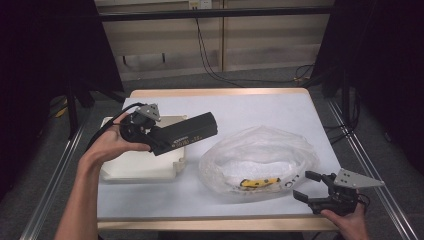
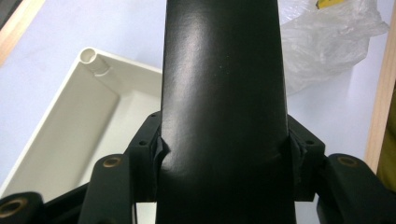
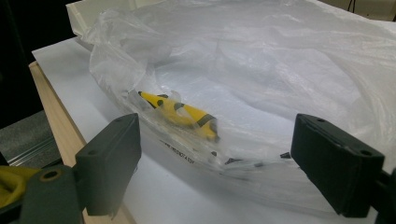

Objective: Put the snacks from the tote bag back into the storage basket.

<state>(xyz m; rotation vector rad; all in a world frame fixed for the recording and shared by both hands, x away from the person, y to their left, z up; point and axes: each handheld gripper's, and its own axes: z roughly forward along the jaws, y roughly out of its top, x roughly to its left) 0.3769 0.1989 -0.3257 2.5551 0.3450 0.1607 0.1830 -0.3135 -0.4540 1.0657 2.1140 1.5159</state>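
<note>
L gripper (image 1: 156, 136) is clamped on a long black box (image 1: 186, 133); in the left gripper view the pads dent both sides of the box (image 2: 223, 93), so the grip looks firm. The box is held up off the table, roughly level, above the right edge of the white tray (image 1: 135, 165), its free end pointing toward the clear plastic bag (image 1: 260, 160).

R gripper (image 1: 320, 187) sits at the near right corner of the table w/ jaws spread wide, nothing between them, just beside the bag's near edge. The right gripper view looks straight at the bag (image 3: 261, 70) and the yellow-and-black item (image 3: 180, 114) inside it.

Step in hand, as I read it: carry the box over and set it down, prob. in the tray or by the bag.

To do it well:
- keep the box level; the long free end could swing and snag the plastic.
- lower it flat before letting go.
- R can hold the bag rim if the box goes in there.
</note>
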